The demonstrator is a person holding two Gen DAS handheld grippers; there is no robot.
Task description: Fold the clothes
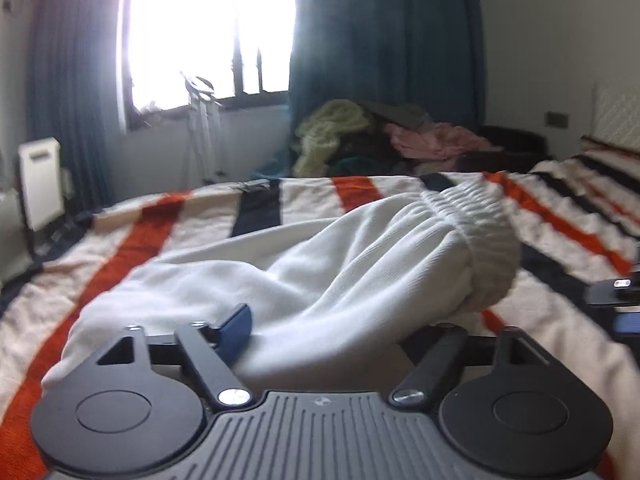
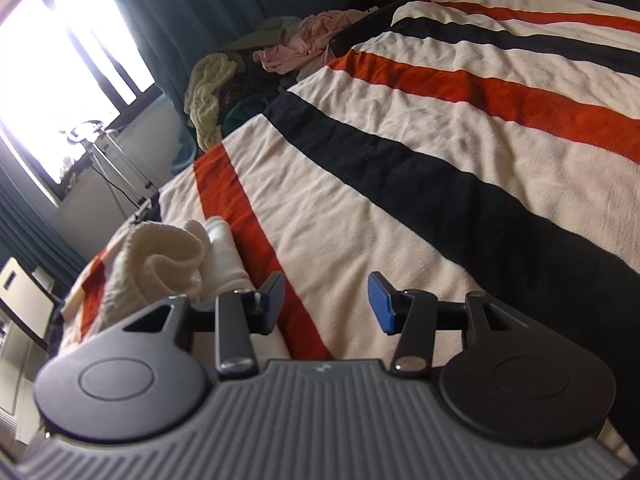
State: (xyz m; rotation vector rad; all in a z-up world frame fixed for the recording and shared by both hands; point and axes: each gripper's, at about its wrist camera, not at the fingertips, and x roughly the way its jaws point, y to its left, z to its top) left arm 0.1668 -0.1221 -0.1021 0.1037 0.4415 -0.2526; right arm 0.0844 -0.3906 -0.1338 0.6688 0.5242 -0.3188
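On the striped bed (image 2: 400,160), a white garment (image 1: 320,264) lies bunched between the spread left tongs (image 1: 320,320); at three o'clock, the right tongs (image 2: 326,300) gape empty.

Ahead of my right gripper (image 2: 326,302) the striped blanket (image 2: 420,152) lies bare and open to pass over. My left gripper (image 1: 320,320) is blocked by the bunched white garment (image 1: 320,264) filling its gap. A clothes pile (image 1: 360,136) walls the bed's far edge.
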